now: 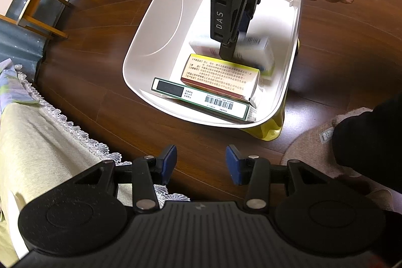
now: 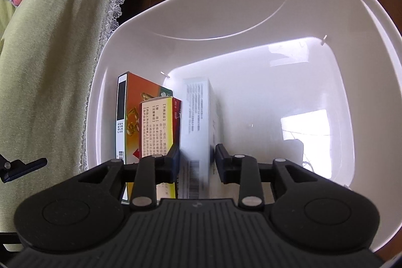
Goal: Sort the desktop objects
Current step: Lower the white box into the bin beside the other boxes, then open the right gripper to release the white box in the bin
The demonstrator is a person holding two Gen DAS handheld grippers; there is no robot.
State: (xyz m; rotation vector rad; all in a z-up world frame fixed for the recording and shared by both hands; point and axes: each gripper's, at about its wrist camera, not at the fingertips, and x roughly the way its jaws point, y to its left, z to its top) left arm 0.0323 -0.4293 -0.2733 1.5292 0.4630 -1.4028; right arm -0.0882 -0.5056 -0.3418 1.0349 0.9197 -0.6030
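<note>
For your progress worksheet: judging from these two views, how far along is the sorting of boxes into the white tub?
Done: a green box and a red-yellow box already lie in the tub.
In hand: the right gripper is inside the tub around a white box; blur hides whether it is gripped or just released.
Left: the left gripper is open and empty; no other boxes to sort are in view.

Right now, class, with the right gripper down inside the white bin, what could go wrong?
The white box between the right gripper fingers looks blurred, so it may be slipping. It may knock the yellow box beside it. The white bin sits partly on something yellow, so pushing down might rock it.
</note>
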